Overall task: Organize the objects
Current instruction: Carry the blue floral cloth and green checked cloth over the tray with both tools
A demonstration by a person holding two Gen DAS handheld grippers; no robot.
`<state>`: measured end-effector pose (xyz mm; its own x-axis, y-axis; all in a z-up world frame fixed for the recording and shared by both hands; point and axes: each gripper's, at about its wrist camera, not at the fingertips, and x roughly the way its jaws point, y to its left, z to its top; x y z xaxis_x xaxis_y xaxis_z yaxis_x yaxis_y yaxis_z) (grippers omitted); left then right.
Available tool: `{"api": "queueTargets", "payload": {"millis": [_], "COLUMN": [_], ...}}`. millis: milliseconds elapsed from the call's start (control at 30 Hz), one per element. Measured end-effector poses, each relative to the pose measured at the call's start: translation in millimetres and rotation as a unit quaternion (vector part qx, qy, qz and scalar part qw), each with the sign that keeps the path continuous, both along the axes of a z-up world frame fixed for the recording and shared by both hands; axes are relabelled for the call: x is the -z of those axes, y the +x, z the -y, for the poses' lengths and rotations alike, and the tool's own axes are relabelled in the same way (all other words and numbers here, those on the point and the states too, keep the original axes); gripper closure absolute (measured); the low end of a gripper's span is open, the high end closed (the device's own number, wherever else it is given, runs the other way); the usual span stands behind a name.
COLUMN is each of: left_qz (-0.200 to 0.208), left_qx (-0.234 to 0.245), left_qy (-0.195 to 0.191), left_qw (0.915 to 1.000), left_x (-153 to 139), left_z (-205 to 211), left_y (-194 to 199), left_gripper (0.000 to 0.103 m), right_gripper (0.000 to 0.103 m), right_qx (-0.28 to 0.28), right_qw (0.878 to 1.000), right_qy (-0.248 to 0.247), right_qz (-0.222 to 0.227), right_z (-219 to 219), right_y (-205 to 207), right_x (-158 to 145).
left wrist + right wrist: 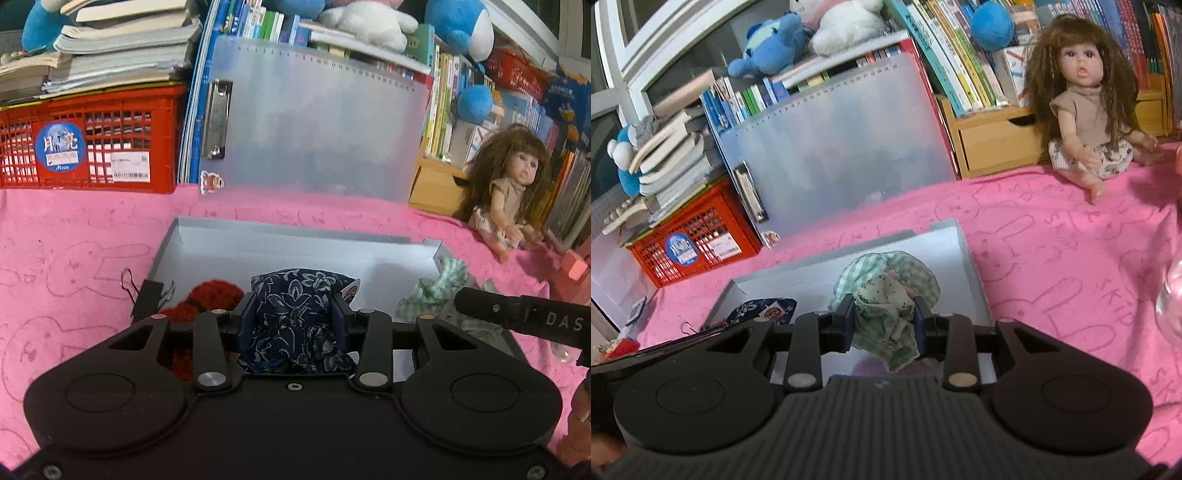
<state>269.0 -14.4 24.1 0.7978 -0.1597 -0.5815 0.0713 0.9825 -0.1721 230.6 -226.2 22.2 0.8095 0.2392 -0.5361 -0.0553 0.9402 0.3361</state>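
A shallow white box (pixel 236 243) lies open on the pink cloth; it also shows in the right wrist view (pixel 945 254). My left gripper (pixel 295 306) is shut on a dark blue floral fabric pouch (pixel 295 295), held over the box's near part. A red crocheted piece (pixel 210 295) lies in the box to its left. My right gripper (pixel 884 314) is shut on a green checked cloth bundle (pixel 890 284), held over the box's right part. That bundle (pixel 439 288) and the right gripper's body (pixel 517 317) show at the right of the left wrist view. The blue pouch (pixel 761 310) shows at the left of the right wrist view.
A frosted clipboard (pixel 314 122) leans upright behind the box. A red crate (pixel 88 140) with stacked books stands at back left. A doll (pixel 1086 99) sits at back right before a wooden drawer shelf (pixel 993 140). A binder clip (pixel 147 291) lies by the box's left corner. A clear glass object (pixel 1171 302) stands at far right.
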Motion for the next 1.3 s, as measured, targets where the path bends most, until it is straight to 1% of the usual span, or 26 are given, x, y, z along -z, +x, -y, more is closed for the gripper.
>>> {"api": "queueTargets", "payload": {"millis": [167,733,867,967,1033,1067,1133,1200,1300], "left_qz": [-0.005,-0.009,-0.008,-0.009,-0.009,-0.009,-0.007,-0.004,0.000], "left_qx": [0.002,0.009,0.011,0.012,0.013,0.015,0.018,0.020,0.022], "left_qy": [0.002,0.014,0.017,0.018,0.018,0.018,0.018,0.019,0.019], "left_qw": [1.0000,0.9998,0.9998,0.9997,0.9997,0.9997,0.9997,0.9996,0.9996], "left_x": [5,9,9,9,9,9,8,7,3], "left_z": [-1,3,3,3,3,3,4,5,7], "left_y": [3,5,5,5,4,4,3,1,-2], "left_gripper": [0.063,0.061,0.060,0.057,0.052,0.051,0.043,0.038,0.032], "right_gripper": [0.067,0.066,0.063,0.062,0.061,0.058,0.053,0.044,0.039], "right_qx": [-0.001,-0.008,-0.007,-0.007,-0.008,-0.008,-0.009,-0.010,-0.013], "right_qw": [1.000,1.000,1.000,1.000,1.000,1.000,1.000,1.000,0.999], "right_qy": [-0.012,-0.025,-0.023,-0.023,-0.024,-0.024,-0.025,-0.025,-0.028], "right_qz": [-0.005,-0.013,-0.015,-0.016,-0.015,-0.014,-0.014,-0.012,-0.007], "right_z": [-2,-6,-5,-6,-6,-6,-6,-7,-9], "right_y": [2,3,3,3,2,2,2,0,-3], "right_x": [9,15,16,17,17,17,16,15,13]}}
